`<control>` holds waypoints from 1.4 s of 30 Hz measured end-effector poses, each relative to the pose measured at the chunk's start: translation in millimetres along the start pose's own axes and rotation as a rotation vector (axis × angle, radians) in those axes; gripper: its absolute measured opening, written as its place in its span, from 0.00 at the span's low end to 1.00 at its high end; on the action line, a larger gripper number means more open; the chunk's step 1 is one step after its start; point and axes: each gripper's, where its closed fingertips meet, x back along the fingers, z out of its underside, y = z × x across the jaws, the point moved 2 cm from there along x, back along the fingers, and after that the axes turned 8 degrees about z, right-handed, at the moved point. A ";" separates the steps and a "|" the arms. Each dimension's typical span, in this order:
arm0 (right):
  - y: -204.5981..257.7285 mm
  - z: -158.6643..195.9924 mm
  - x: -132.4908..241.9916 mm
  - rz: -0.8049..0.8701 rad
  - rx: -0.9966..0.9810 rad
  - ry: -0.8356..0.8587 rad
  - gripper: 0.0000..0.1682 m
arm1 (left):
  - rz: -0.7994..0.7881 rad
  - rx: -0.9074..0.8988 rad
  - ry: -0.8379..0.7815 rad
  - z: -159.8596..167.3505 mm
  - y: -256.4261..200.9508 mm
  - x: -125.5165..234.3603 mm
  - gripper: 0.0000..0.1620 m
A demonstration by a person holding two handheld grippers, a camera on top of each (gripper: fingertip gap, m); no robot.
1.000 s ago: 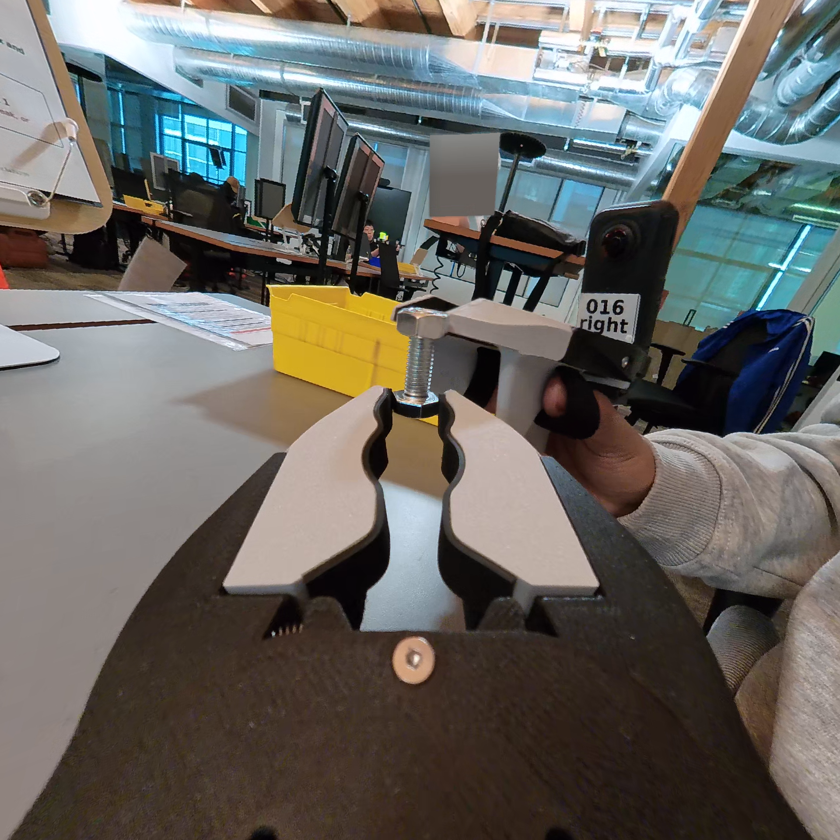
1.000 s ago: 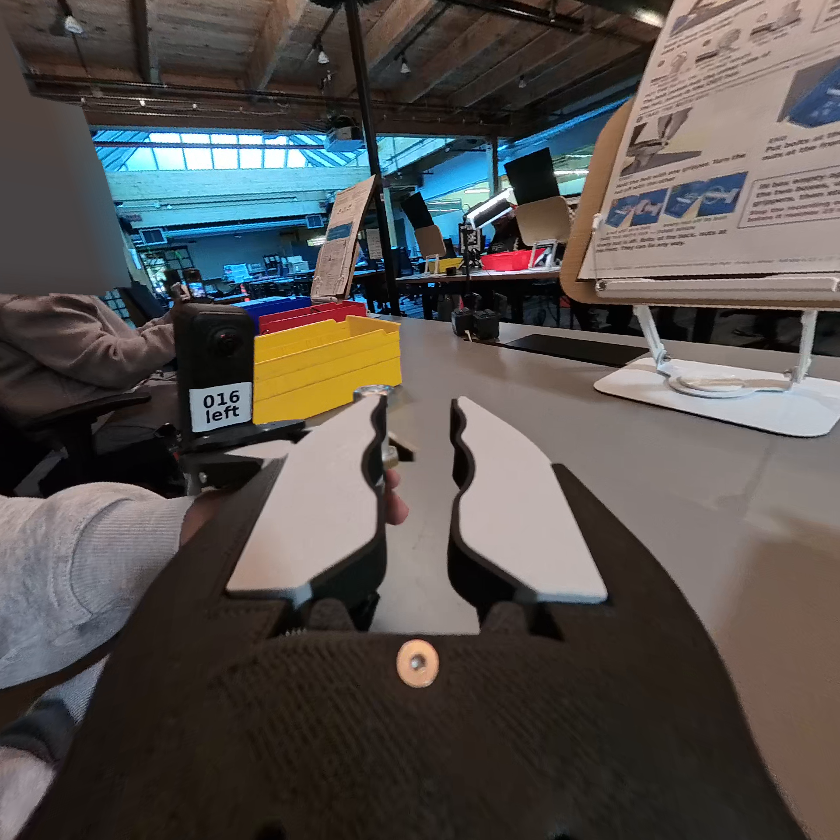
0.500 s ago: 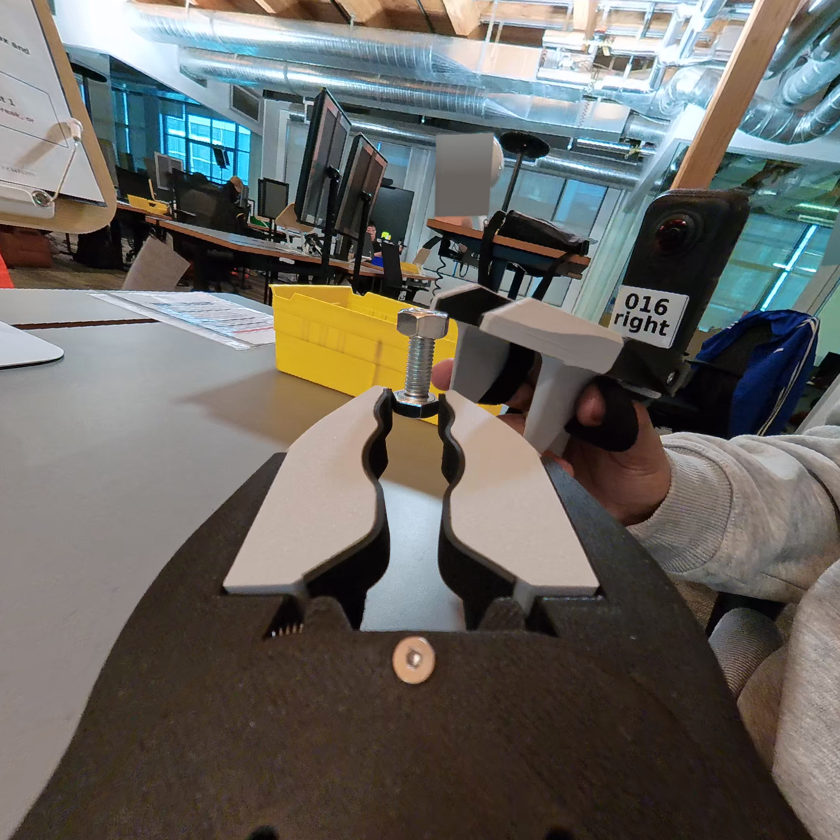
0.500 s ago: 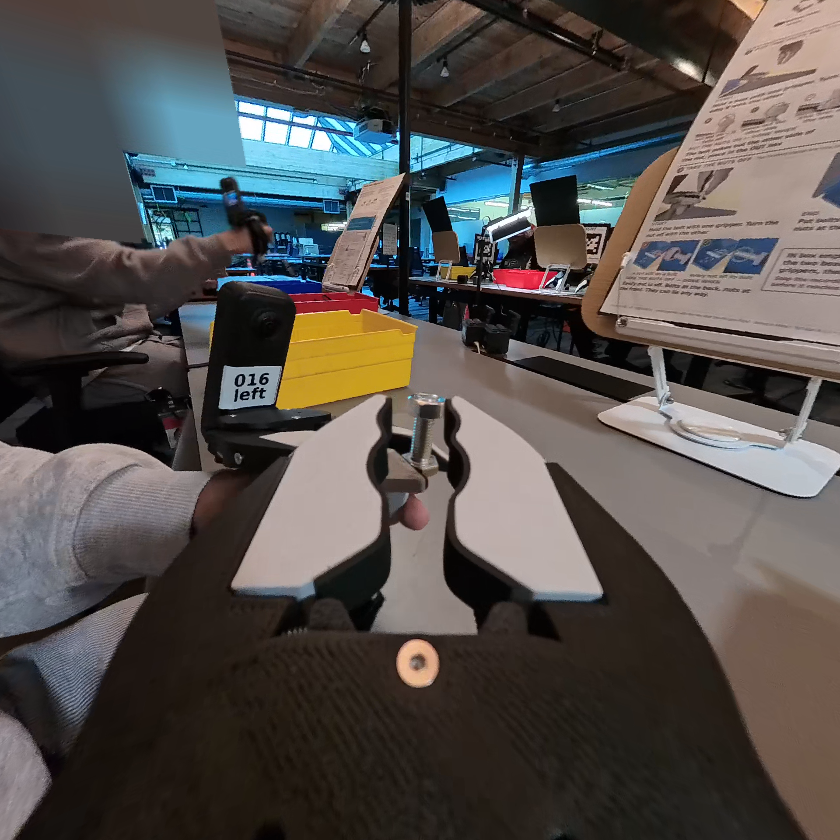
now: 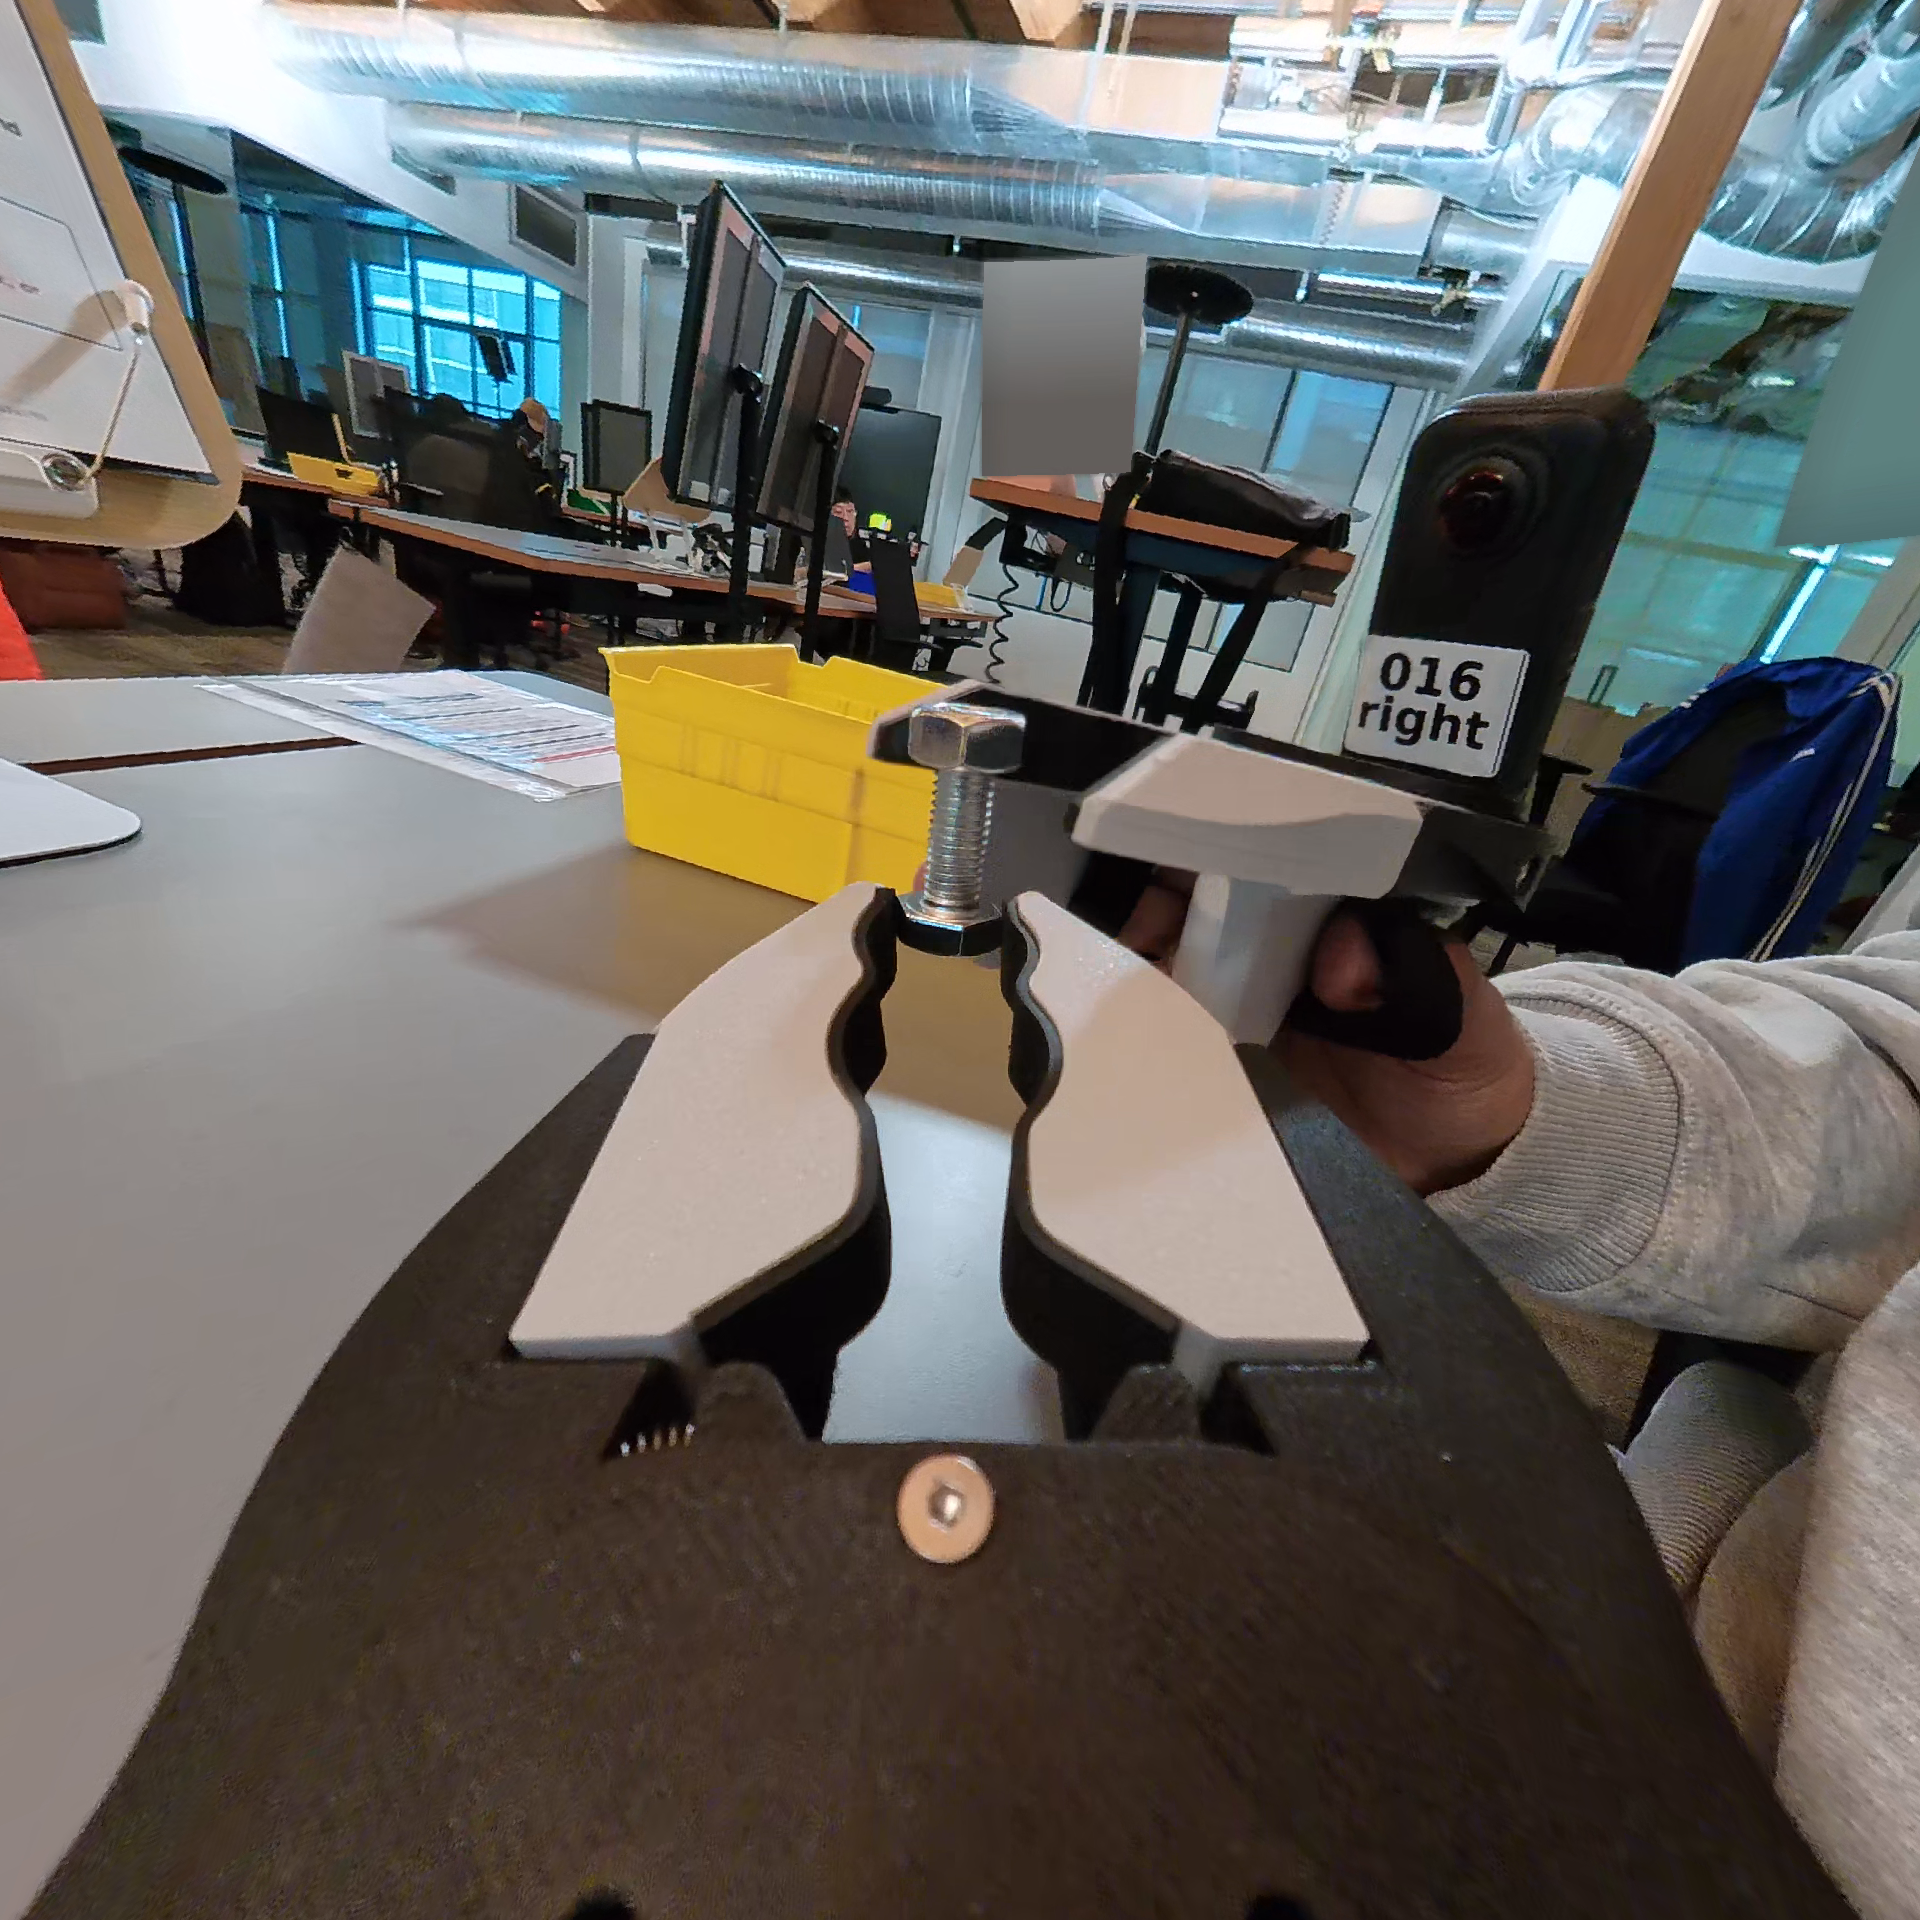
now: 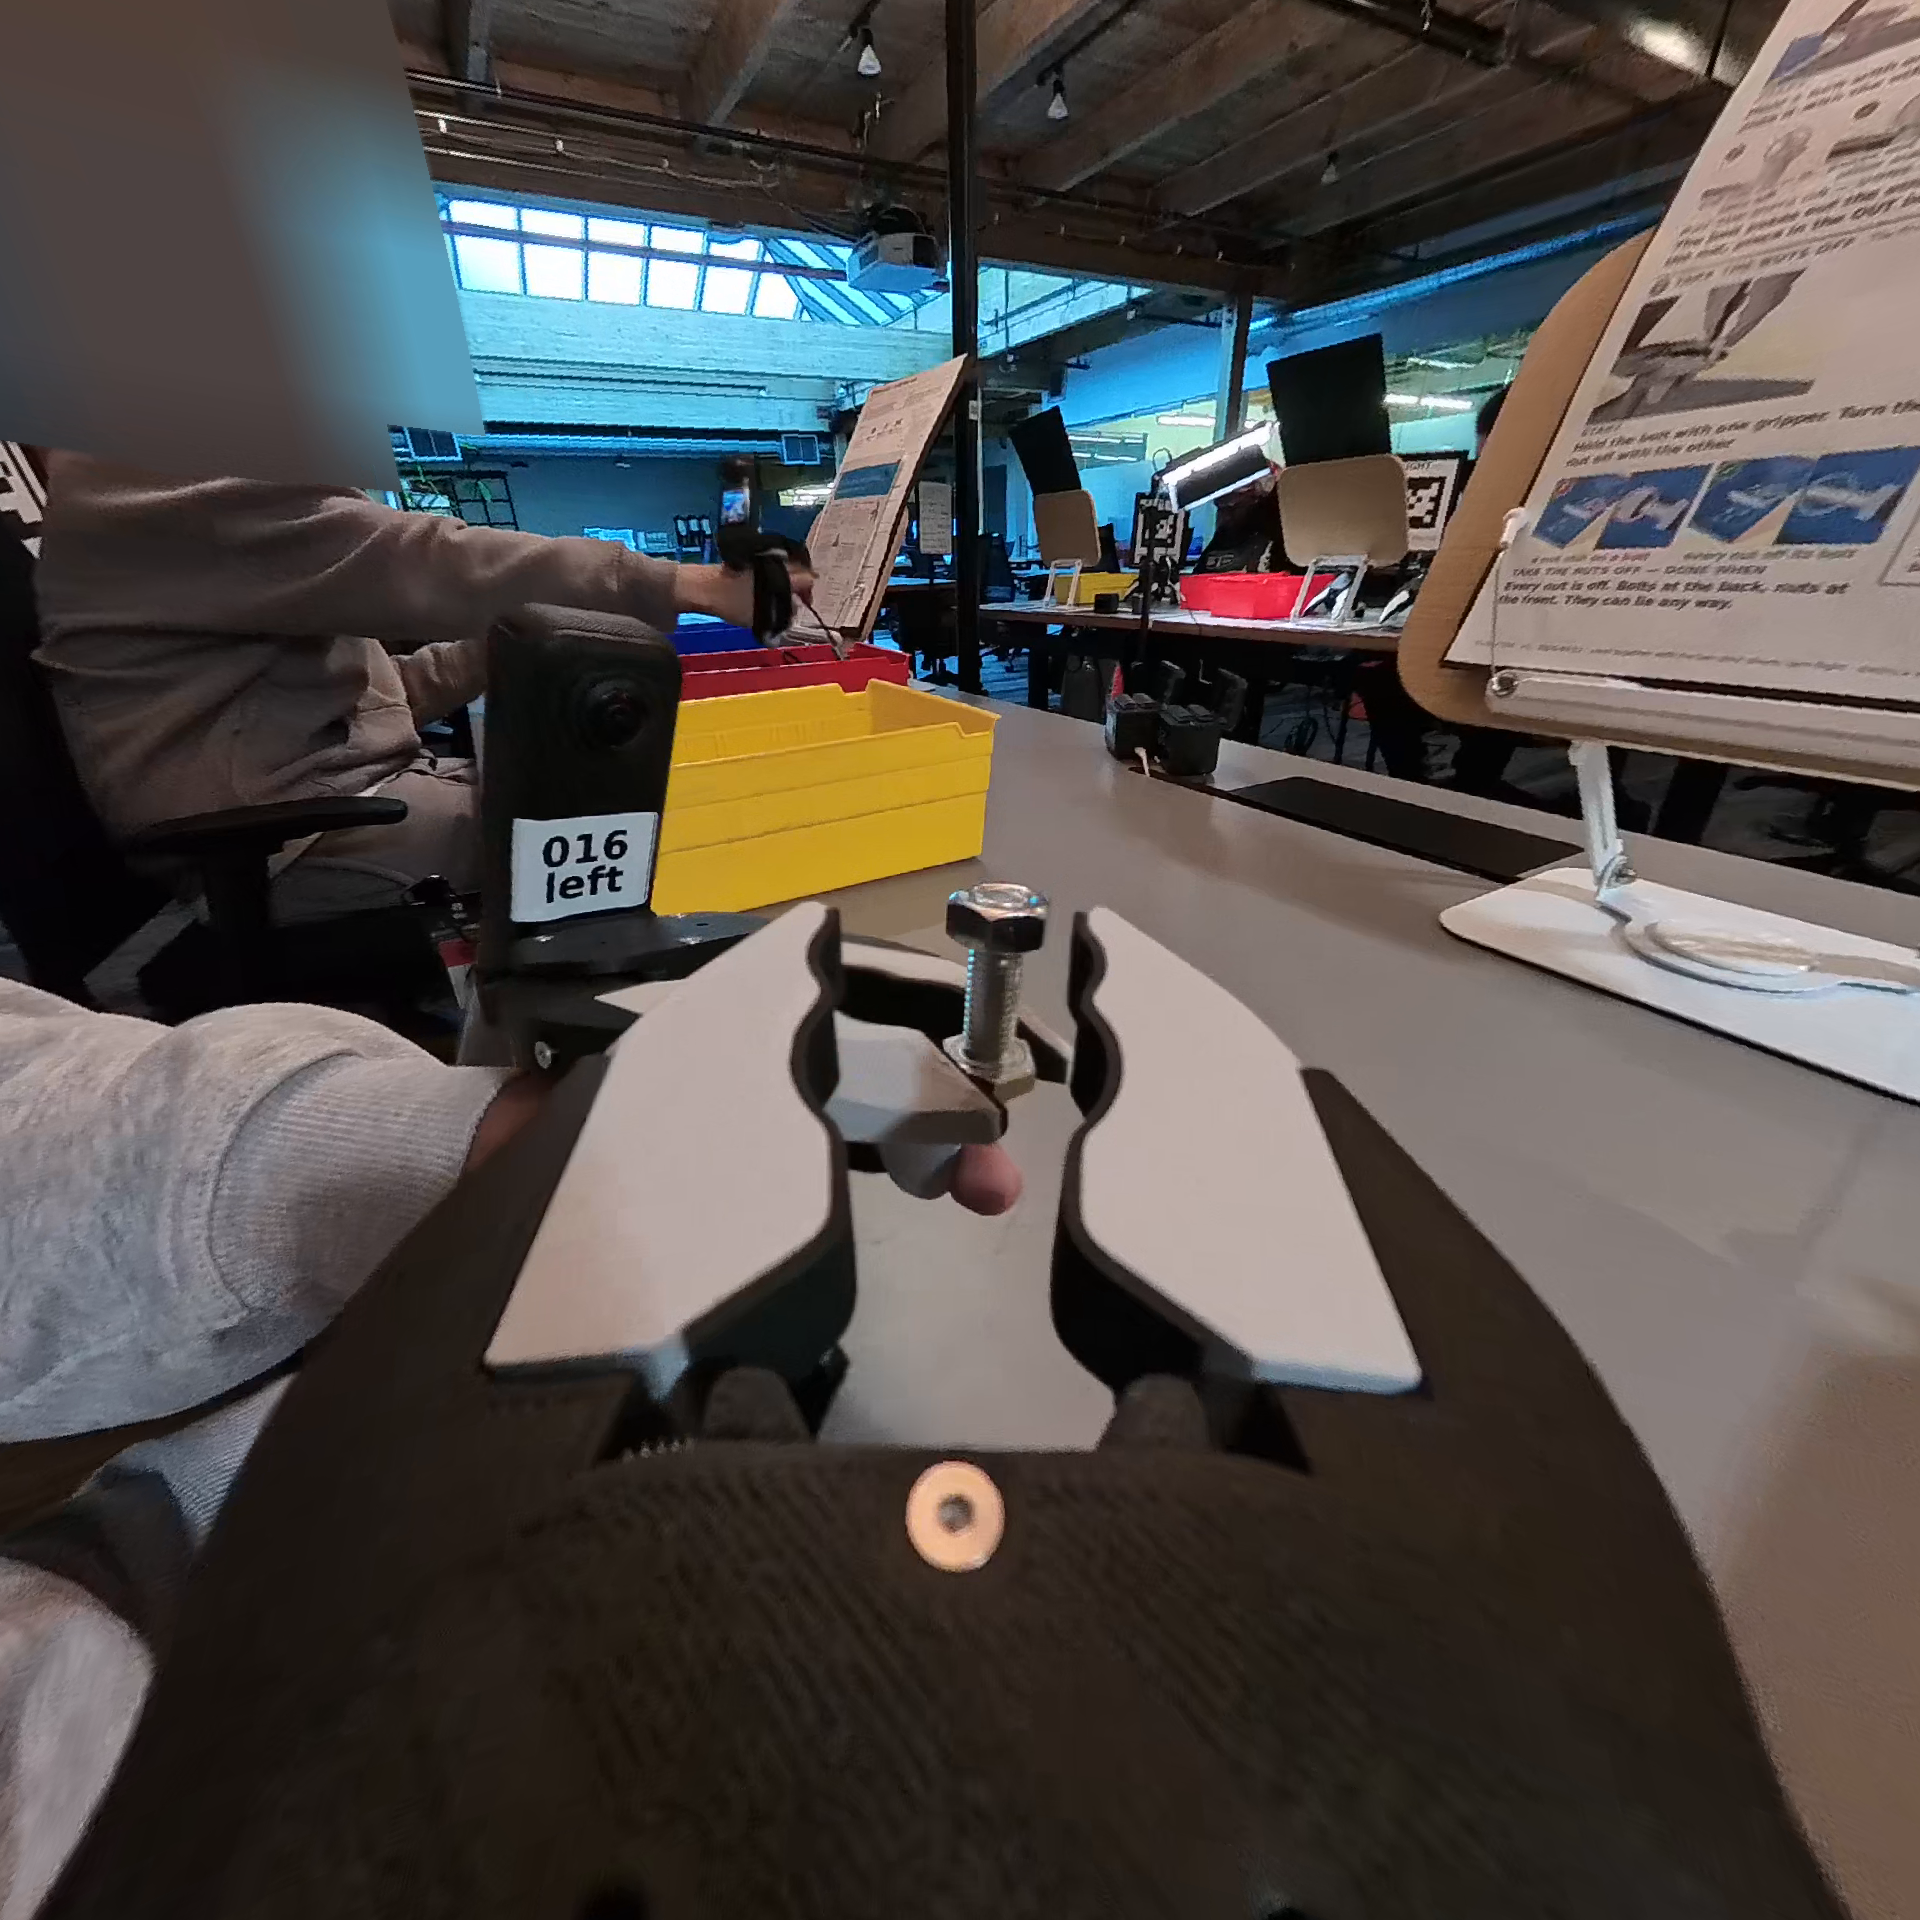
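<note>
My left gripper is shut on a hex nut at the lower end of a silver bolt. The bolt stands upright with its hex head on top, a little above the grey table. My right gripper is open. Its fingers stand on either side of the bolt head without touching it. In the left wrist view the right gripper's grey finger lies level just right of the bolt. In the right wrist view the left gripper's fingertips pinch the nut.
A yellow bin stands on the table behind the bolt, with a red bin beyond it. A white document stand with an instruction sheet is at the right. A person in a chair sits at the left. My left and right fingertips are right by each other.
The right gripper has come off the bolt head, swung back level and opened wider; the head now stands between its fingers. The left gripper has kept still with the nut.
</note>
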 end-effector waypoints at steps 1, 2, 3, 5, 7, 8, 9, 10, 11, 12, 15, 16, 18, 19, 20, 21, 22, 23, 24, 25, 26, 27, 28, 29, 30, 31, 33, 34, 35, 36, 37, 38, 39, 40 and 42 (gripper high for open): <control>0.1 0.7 -0.6 -0.001 -0.006 0.003 0.26 | 0.000 0.000 0.000 -0.1 -0.1 0.0 0.13; -0.4 0.2 -0.7 0.003 -0.008 0.000 0.26 | -0.001 0.000 -0.001 -0.2 0.1 0.1 0.13; -1.3 -1.0 0.0 0.009 -0.007 -0.008 0.27 | -0.002 0.002 -0.003 -0.2 0.3 0.3 0.13; -4.3 -3.7 1.7 0.027 -0.001 -0.021 0.26 | -0.002 0.006 -0.006 -0.4 0.9 0.7 0.13; -7.1 -6.0 3.5 0.042 0.000 -0.033 0.25 | -0.003 0.007 -0.007 -0.6 1.0 0.8 0.13; -7.7 -6.4 4.1 0.043 -0.001 -0.035 0.24 | -0.003 0.006 -0.007 -0.5 0.9 0.7 0.13; -8.5 -6.3 4.1 0.046 -0.002 -0.033 0.23 | -0.003 0.005 -0.006 -0.5 0.7 0.7 0.13; -9.7 -6.0 4.2 0.053 -0.004 -0.031 0.23 | -0.002 0.004 -0.005 -0.4 0.6 0.6 0.13; -11.6 -5.8 4.4 0.065 -0.005 -0.029 0.22 | -0.002 0.003 -0.005 -0.4 0.5 0.5 0.13; -14.1 -5.3 4.7 0.079 -0.007 -0.026 0.21 | -0.002 0.004 -0.005 -0.5 0.6 0.5 0.13; -18.5 -5.9 6.3 0.087 -0.028 -0.027 0.20 | -0.004 0.010 -0.010 -0.7 1.4 1.0 0.13; -19.4 -5.8 6.4 0.087 -0.038 -0.028 0.20 | -0.006 0.012 -0.013 -0.9 2.0 1.3 0.13; -20.7 -5.4 6.6 0.084 -0.057 -0.027 0.19 | -0.011 0.019 -0.018 -1.4 3.6 2.1 0.13; -21.2 -5.2 6.6 0.084 -0.062 -0.027 0.18 | -0.013 0.022 -0.020 -1.6 4.2 2.4 0.13; -21.8 -5.1 6.6 0.085 -0.064 -0.026 0.18 | -0.016 0.023 -0.022 -1.8 4.8 2.9 0.13; -22.8 -4.8 6.8 0.090 -0.065 -0.025 0.17 | -0.018 0.023 -0.024 -2.0 5.3 3.3 0.13; -24.6 -4.2 6.9 0.099 -0.067 -0.021 0.16 | -0.019 0.023 -0.026 -2.3 5.5 3.4 0.13; -27.0 -2.7 6.9 0.111 -0.069 -0.011 0.15 | -0.018 0.023 -0.028 -2.4 5.4 3.5 0.13; -29.0 -1.4 6.9 0.118 -0.074 -0.003 0.15 | -0.017 0.023 -0.027 -2.4 5.2 3.4 0.13; -29.3 -2.0 7.2 0.112 -0.085 -0.008 0.15 | -0.016 0.022 -0.026 -2.2 4.9 3.2 0.13; -29.0 -4.2 7.9 0.104 -0.100 -0.023 0.16 | -0.016 0.021 -0.025 -2.1 4.6 2.9 0.13; -28.5 -6.8 9.0 0.097 -0.112 -0.038 0.16 | -0.015 0.020 -0.025 -2.0 4.4 2.8 0.13; -28.1 -8.6 9.9 0.095 -0.113 -0.049 0.16 | -0.016 0.020 -0.025 -2.0 4.4 2.8 0.13; -27.7 -9.6 10.5 0.095 -0.106 -0.054 0.16 | -0.016 0.020 -0.026 -2.1 4.5 2.8 0.13; -27.0 -10.3 10.9 0.094 -0.097 -0.057 0.15 | -0.017 0.021 -0.027 -2.2 4.7 3.0 0.13; -25.7 -11.0 11.1 0.091 -0.089 -0.059 0.14 | -0.018 0.022 -0.028 -2.3 4.9 3.1 0.13; -21.3 -11.7 11.3 0.070 -0.078 -0.060 0.10 | -0.020 0.021 -0.028 -2.4 5.0 3.2 0.13; -17.9 -11.8 11.3 0.051 -0.074 -0.057 0.07 | -0.020 0.020 -0.028 -2.3 4.9 3.1 0.13; -15.0 -12.1 11.3 0.036 -0.068 -0.055 0.04 | -0.020 0.020 -0.027 -2.2 5.0 2.9 0.13; -13.2 -12.5 11.4 0.031 -0.059 -0.056 0.03 | -0.020 0.020 -0.027 -2.2 4.9 2.8 0.13; -12.1 -12.5 11.3 0.032 -0.048 -0.057 0.03 | -0.020 0.020 -0.027 -2.2 4.7 2.7 0.13; -10.9 -12.1 10.8 0.029 -0.037 -0.055 0.03 | -0.020 0.020 -0.027 -2.2 4.8 2.7 0.13; -9.5 -11.4 10.3 0.023 -0.030 -0.051 0.03 | -0.020 0.020 -0.027 -2.2 4.8 2.7 0.13; -8.2 -10.7 9.6 0.019 -0.026 -0.047 0.04 | -0.020 0.019 -0.027 -2.2 4.8 2.8 0.13; -6.1 -9.2 7.9 0.013 -0.021 -0.043 0.07 | -0.019 0.019 -0.026 -2.1 4.6 2.6 0.13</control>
